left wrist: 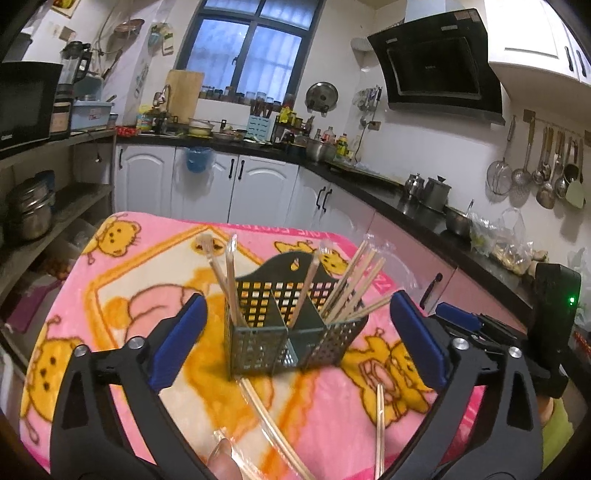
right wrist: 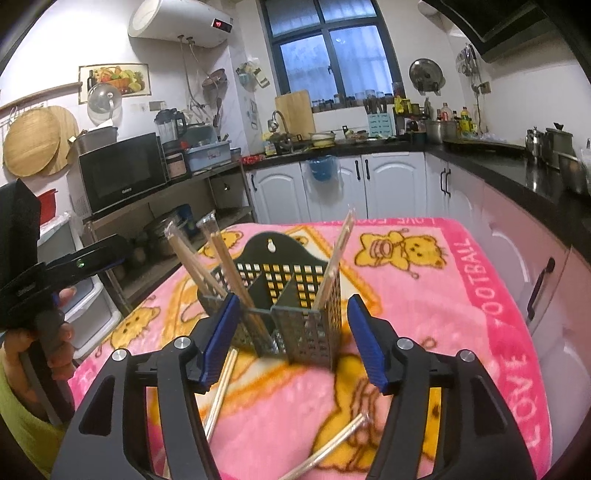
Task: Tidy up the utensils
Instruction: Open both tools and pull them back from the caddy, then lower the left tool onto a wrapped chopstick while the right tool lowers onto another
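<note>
a kitchen is being shown, walled in white tile. a dark-framed window (left wrist: 251,48) is being set in the far wall, blue dusk light showing through it. white cabinet doors (left wrist: 207,184) are being topped by a black counter (left wrist: 399,192) running around the corner. a black range hood (left wrist: 439,62) is being hung at the right, a microwave (right wrist: 122,170) is being kept on open shelving, and a water heater (right wrist: 181,22) is being mounted high.

- A dark perforated caddy (left wrist: 295,332) is standing upright on the pink blanket (left wrist: 147,236).
- Wrapped chopsticks (left wrist: 347,284) are leaning in its compartments.
- Loose chopsticks (right wrist: 221,387) are lying flat before it.
</note>
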The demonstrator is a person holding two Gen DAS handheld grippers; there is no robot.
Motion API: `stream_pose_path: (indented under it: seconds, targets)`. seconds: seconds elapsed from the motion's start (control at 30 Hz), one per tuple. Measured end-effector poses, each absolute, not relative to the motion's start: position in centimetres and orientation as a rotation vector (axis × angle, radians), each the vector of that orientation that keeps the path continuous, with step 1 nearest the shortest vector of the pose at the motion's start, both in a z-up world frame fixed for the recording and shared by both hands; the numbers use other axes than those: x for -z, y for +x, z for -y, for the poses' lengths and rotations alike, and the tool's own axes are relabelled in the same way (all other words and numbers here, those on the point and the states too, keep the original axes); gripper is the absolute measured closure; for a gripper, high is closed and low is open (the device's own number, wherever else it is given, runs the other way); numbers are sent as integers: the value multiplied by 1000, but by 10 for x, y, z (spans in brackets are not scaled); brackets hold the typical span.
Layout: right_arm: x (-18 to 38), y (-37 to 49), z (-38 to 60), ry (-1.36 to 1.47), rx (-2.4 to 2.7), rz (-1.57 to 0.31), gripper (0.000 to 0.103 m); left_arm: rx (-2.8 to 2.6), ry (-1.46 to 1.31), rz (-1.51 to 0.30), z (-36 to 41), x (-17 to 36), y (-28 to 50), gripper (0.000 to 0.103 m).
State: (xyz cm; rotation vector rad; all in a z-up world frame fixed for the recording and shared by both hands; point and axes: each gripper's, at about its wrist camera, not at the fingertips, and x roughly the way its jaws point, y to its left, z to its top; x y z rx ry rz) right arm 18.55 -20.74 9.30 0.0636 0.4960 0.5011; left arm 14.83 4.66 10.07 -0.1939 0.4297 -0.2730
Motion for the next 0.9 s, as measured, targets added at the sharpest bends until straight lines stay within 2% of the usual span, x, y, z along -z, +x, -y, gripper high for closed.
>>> stream_pose_path:
  seconds: [0.27, 0.9]
  targets:
    - [-85, 174, 210, 63, -500, -508, 38, 265, -212, -454, -51, -86, 138, 11]
    - [-52, 153, 207, 45, -520, -588, 37, 188, -246, -577, -62, -29, 127, 11]
